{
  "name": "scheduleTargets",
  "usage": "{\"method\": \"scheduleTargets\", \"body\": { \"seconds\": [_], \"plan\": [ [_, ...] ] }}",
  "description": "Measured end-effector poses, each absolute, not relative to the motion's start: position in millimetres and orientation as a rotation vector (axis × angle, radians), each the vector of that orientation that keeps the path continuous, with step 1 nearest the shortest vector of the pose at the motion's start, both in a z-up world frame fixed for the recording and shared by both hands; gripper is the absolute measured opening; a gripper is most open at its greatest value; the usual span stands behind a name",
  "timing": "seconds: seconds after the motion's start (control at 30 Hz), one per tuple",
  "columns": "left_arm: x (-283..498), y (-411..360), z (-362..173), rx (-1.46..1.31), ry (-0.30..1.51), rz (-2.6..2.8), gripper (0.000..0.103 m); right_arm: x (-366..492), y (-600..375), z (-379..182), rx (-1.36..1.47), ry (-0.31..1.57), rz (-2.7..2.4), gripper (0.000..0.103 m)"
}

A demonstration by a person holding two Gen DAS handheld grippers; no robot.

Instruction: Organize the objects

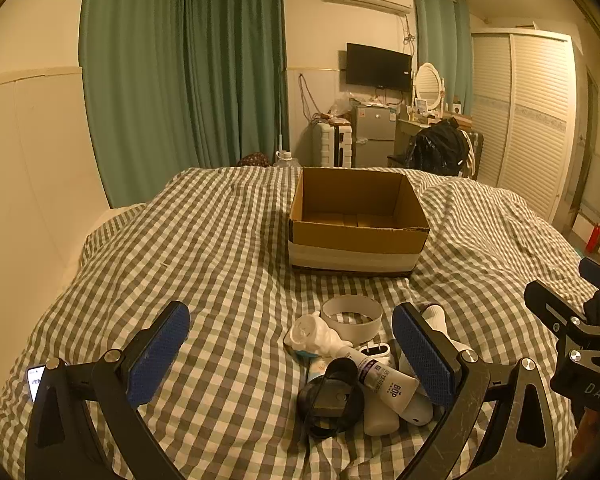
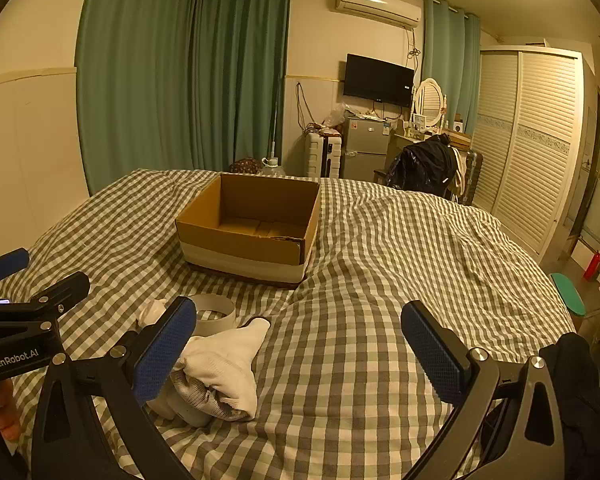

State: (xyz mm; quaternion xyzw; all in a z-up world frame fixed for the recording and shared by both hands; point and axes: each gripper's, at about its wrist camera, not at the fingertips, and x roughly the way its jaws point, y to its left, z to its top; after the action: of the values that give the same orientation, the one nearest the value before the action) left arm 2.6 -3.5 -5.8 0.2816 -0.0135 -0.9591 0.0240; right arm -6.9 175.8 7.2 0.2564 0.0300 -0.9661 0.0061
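An open, empty cardboard box (image 1: 357, 236) stands on the checked bed; it also shows in the right wrist view (image 2: 244, 246). In front of it lies a pile: a white tape ring (image 1: 352, 316), a white figurine (image 1: 313, 334), a BOP tube (image 1: 383, 378), a white plug (image 1: 375, 350), a black coiled cable with a charger (image 1: 331, 398) and white socks (image 2: 220, 372). My left gripper (image 1: 292, 354) is open and empty, low over the pile's left side. My right gripper (image 2: 300, 350) is open and empty, right of the socks.
The checked duvet (image 1: 220, 248) covers the whole bed, with folds at the right. A phone (image 1: 35, 380) lies at the left edge. Beyond the bed stand curtains, a fridge, a suitcase, a chair with a black jacket (image 2: 423, 168) and a wardrobe.
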Motion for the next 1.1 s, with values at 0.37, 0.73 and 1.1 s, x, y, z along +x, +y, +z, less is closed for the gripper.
{"method": "scheduleTargets", "body": {
  "seconds": [0.37,0.73,1.1],
  "plan": [
    [1.5,-4.9,-5.1,0.869,-0.058,-2.966,0.103,-7.6,172.3,5.3,0.800,0.099,-3.021,0.103],
    [0.2,-7.2,-7.1,0.871,-0.059,-2.963,0.103,-8.9,169.7,2.7,0.801,0.097,-3.015,0.103],
    [-1.7,-8.0,-9.4,0.885,-0.066,-2.950,0.103,-9.5,170.3,1.8,0.806,0.097,-3.000,0.103]
  ]
}}
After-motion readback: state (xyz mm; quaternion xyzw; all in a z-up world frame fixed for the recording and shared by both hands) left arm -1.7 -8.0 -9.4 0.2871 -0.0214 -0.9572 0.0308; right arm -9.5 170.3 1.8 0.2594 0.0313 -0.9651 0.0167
